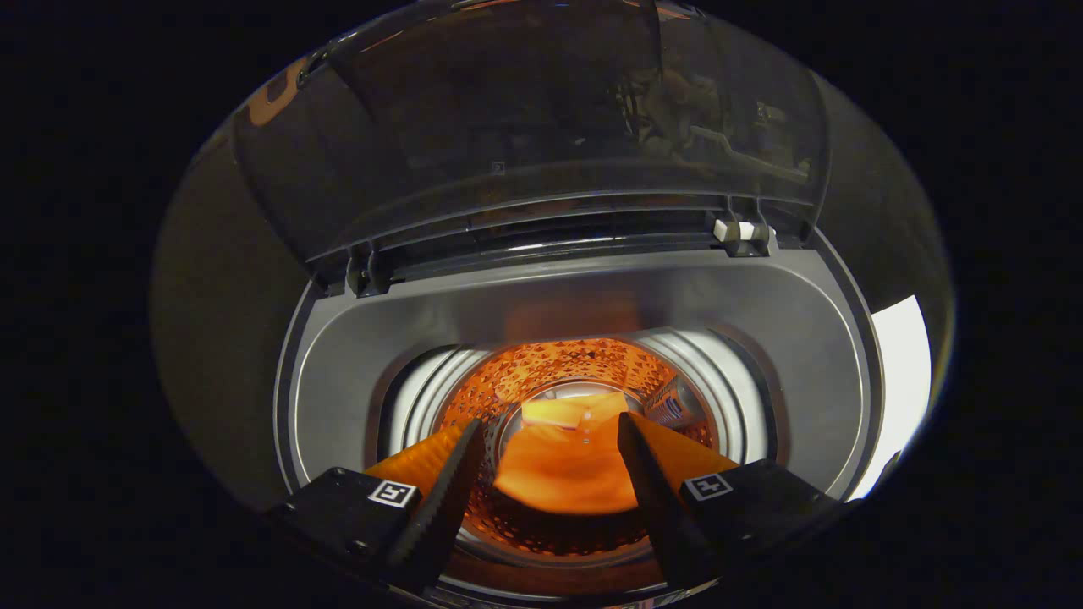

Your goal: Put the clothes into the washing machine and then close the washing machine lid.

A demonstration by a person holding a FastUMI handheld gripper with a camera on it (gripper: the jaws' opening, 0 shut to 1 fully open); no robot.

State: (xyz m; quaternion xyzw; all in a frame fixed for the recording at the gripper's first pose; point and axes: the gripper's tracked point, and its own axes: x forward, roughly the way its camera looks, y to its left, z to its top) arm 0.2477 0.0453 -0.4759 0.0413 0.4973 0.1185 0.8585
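Poised over the open washing machine [584,296], looking straight down into the drum [558,372]. Hand-held gripper [550,474] with fingers spread apart, nothing pinched between them. Orange clothes [567,474] lying low in the drum, seen through the gap between the fingers and just beyond their tips, apparently already released; hard to say in the warm glare whether any fold touches a finger. Tinted lid [525,127] standing raised on its hinges [368,271] along the far edge of the opening.

Risks from here, as a judgement only:

- Snagging the cloth on a ridged finger while lifting out, dragging a corner back up over the drum rim, where the lid would trap it.
- Clipping the near edge of the grey top surround [338,355] on the way out, since the fingers sit low inside the opening.
- Pushing the lid from a poor spot: smooth, curved plastic, likely to slide off the fingertips and drop hard rather than swing down under control.
- Closing with fingers inside the opening, pinching them under the falling lid.
- Misreading the lid's position through its reflections.
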